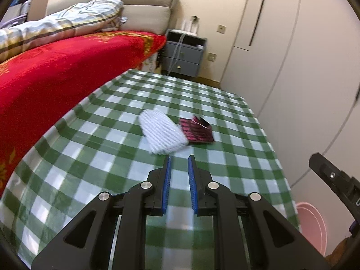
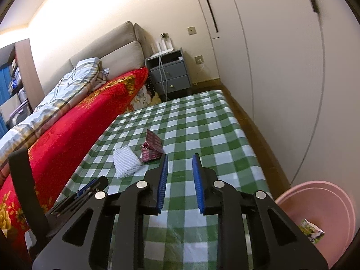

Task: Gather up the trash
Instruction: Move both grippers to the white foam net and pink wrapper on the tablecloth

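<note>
On the green-and-white checked cloth of the desk, towards its far middle, lie the two pieces of trash left to collect: a white foam-net sleeve, flattened and ribbed, and just to its right, touching it, a crumpled dark-red patterned carton with one flap standing up; from the right wrist view the sleeve sits nearer and left, the carton just beyond it. A pink plastic basin stands on the floor off the desk's near right corner, with a printed wrapper already inside; it looks to be the bin. The left gripper hovers near the sleeve's near edge, its jaws parted by a narrow gap with nothing between them; the right gripper is close to the carton, its jaws apart and empty too. The sleeve should be very light, soft and springy; it would squash flat under the pads, so a pinch across its near edge, well in from the rim, seems safest. The carton is probably thin card, light and already creased; the raised flap offers the easiest hold, though it may bend or slip.
</note>
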A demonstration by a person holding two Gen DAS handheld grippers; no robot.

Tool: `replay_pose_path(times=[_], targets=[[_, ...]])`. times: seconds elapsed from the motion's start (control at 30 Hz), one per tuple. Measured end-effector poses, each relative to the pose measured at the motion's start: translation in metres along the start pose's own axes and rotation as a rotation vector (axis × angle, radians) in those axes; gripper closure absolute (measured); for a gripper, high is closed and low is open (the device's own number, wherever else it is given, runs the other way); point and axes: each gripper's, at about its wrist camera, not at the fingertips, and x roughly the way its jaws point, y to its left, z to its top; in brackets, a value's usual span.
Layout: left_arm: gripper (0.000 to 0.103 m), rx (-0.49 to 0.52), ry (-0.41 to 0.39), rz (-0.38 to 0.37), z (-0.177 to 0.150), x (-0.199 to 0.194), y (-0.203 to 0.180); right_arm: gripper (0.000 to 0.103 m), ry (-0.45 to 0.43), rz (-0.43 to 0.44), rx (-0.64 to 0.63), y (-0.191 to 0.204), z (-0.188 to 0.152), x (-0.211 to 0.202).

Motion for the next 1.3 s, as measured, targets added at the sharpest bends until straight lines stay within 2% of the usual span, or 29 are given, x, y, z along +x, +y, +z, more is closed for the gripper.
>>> replay_pose_path(times=[0.5, 1.03, 1.3], targets=[[0.087, -0.048, 0.025, 0.027, 0.025, 0.037, 0.027, 0.081, 0.065, 0.097, 0.01, 0.028, 0.006, 0.071], [0.087, -0.099, 0.046, 0.016, 0.041, 0.07, 0.046, 0.079, 0.135, 0.101, -0.052, 0.05, 0.012, 0.138], [0.087, -0.13, 0.095, 0.013, 0.04, 0.088, 0.051, 0.079, 0.174, 0.108, -0.065, 0.055, 0.013, 0.161]])
